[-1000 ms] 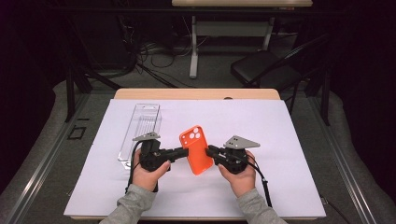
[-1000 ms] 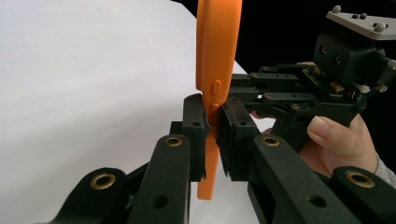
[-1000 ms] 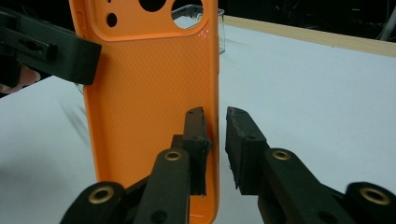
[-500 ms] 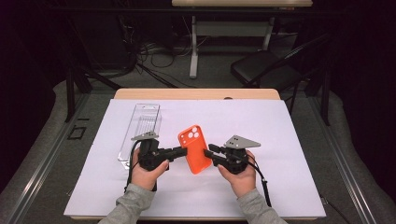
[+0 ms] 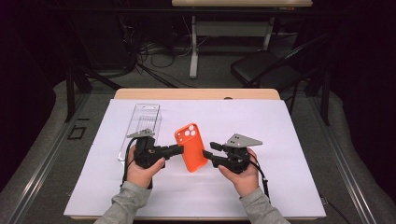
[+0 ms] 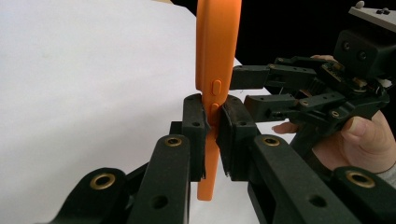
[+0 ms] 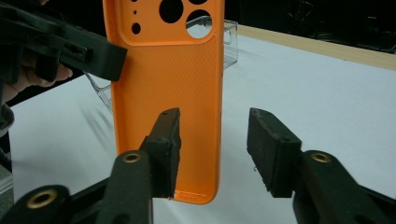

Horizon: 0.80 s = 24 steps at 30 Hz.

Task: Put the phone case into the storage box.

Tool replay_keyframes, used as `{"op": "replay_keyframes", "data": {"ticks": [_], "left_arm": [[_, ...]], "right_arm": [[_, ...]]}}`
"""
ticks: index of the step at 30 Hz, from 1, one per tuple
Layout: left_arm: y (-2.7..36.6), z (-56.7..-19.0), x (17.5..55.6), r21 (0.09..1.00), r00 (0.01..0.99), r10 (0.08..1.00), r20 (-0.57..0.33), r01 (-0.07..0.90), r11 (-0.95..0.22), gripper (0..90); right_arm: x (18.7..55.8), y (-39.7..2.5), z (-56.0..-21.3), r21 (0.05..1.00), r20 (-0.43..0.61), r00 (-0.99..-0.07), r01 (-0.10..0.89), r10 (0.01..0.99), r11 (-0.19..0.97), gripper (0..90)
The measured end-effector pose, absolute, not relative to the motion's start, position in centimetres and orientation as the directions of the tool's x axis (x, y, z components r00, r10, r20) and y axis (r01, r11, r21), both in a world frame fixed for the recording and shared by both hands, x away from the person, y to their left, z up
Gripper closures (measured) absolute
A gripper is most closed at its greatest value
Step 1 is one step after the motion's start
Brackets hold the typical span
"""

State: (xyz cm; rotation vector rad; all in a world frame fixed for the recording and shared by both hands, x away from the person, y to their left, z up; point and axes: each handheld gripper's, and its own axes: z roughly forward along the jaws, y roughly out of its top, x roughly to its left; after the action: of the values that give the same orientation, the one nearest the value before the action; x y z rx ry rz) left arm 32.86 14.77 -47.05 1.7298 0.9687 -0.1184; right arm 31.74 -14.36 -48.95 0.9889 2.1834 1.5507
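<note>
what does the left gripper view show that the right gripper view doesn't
Left gripper view alone: the side buttons on the orange phone case, seen edge-on with the left gripper shut on that edge, plus the right gripper in the person's hand.

Right gripper view alone: the case's flat back with its camera cutouts, the clear plastic box behind it, and the right gripper's own jaws standing open.

Both: the case held upright over the white table cover.

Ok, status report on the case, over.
Left gripper shut on orange case, held upright. Right gripper open beside it, not gripping. Clear box behind, out of the way.
</note>
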Motion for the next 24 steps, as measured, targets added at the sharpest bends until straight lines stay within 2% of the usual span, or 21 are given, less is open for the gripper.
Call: {"op": "replay_keyframes", "data": {"ticks": [9, 19, 24], "left_arm": [[15.0, -46.8, 32.9, 0.763, 0.671, 0.547, -0.501, 0.641, -0.088, 81.7], [15.2, -46.5, 33.0, 0.765, 0.686, 0.544, -0.483, 0.633, -0.119, 81.8], [15.3, -46.4, 33.0, 0.766, 0.694, 0.535, -0.482, 0.630, -0.127, 81.8]], "right_arm": [[31.8, -14.1, -48.9, 0.904, 0.132, -0.742, 0.362, 0.658, 0.227, 43.4], [31.8, -14.4, -48.2, 0.906, 0.107, -0.762, 0.340, 0.639, 0.253, 42.1], [31.7, -14.5, -47.9, 0.900, 0.114, -0.785, 0.341, 0.610, 0.271, 44.6]]}}
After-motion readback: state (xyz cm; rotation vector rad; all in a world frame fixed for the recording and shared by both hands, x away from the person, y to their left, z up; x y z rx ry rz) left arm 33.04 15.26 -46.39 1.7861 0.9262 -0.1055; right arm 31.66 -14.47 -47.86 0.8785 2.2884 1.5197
